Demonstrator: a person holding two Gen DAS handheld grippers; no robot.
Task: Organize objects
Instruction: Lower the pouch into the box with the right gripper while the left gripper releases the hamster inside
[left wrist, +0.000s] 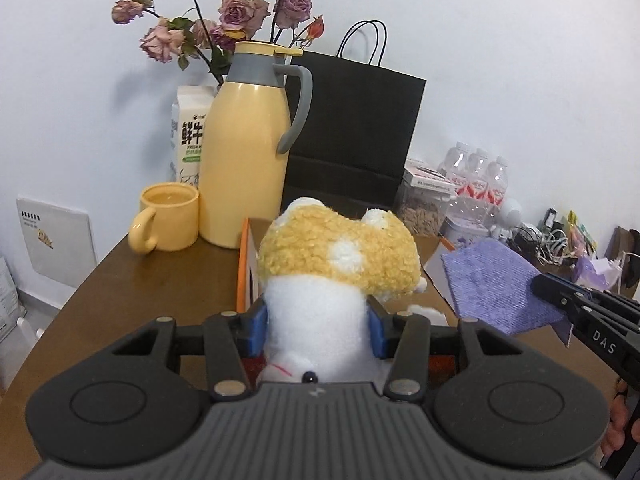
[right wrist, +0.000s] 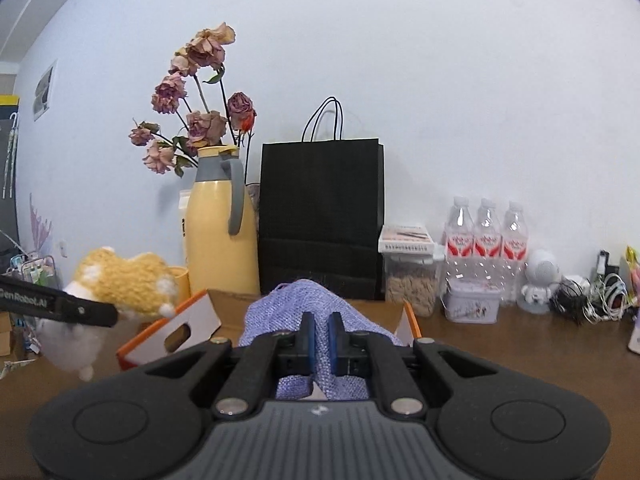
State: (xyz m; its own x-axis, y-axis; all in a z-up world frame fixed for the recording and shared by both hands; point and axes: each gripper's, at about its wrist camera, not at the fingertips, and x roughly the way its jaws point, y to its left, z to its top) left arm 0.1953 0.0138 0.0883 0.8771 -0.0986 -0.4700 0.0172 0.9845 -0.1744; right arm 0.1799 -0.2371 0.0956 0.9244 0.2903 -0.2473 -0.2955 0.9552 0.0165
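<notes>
Now, line by line:
Left gripper point(left wrist: 318, 330): low middle of the left wrist view, blue pads pressed on both sides of the plush toy, held partway wide by its soft body.
Plush toy point(left wrist: 340, 256): yellow and white, fluffy, middle of the left wrist view, up in the air in front of the cardboard box; seen again at the left edge of the right wrist view, pinched by a black finger.
Right gripper point(right wrist: 321, 342): low middle of the right wrist view, blue pads almost together, pinching the purple cloth.
Purple cloth point(right wrist: 308, 308): bunched up over the pads, middle of the right wrist view; also at the right side of the left wrist view, hanging flat from black fingers.
Cardboard box point(right wrist: 188, 320): open, orange edges, white flap with a cut-out handle, on the brown surface point(left wrist: 152, 292), behind and under both held things.
Yellow jug point(left wrist: 244, 152): tall, grey handle, upper middle of the left wrist view, standing on the surface.
Yellow mug point(left wrist: 168, 222): just left of the jug.
Milk carton point(left wrist: 190, 132): behind the jug, partly hidden.
Dried roses point(left wrist: 224, 12): top of the left wrist view.
Black paper bag point(right wrist: 322, 216): middle of the right wrist view, against the wall.
Water bottles point(right wrist: 486, 236): three in a row, right side.
</notes>
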